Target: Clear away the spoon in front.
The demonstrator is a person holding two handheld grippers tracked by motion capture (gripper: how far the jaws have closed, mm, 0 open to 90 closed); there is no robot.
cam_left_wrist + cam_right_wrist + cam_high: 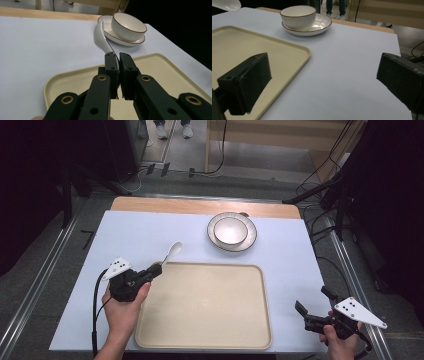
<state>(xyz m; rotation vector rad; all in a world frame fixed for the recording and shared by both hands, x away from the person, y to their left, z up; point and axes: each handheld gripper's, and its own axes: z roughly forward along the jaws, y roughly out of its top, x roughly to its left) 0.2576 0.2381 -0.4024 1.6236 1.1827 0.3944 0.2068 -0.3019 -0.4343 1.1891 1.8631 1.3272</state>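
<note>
Broadly, the work sits on a tabletop (125, 235) covered in pale blue-white, with bare wood showing along its far edge. Nearest the person, a large cream tray (205, 340) takes up the middle of the near side, its near rim close to the tabletop's near edge. Beyond the tray's far right corner, toward the far edge, a ribbed bowl (230, 230) stands in a saucer (250, 237). The left gripper (156, 269) hangs at the tray's far left corner, jaws clenched on the handle end of a white spoon (173, 252). Seen along those jaws in the left gripper view, the spoon (99, 37) runs straight out from the pinch as an extension of them, its long axis aimed away from the person and a little rightward toward the bowl (128, 26), the scoop end leading and raised off the tabletop. So the spoon lies outside the tray's far rim, with the tray bed just behind and to the right of the grip. The right gripper (314, 304) rests well apart near the tabletop's near right corner, jaws spread wide with nothing between them. By my reading, the left hand is the nearer and only one placed to set the spoon down, either back into the tray or onward to the bowl.
</note>
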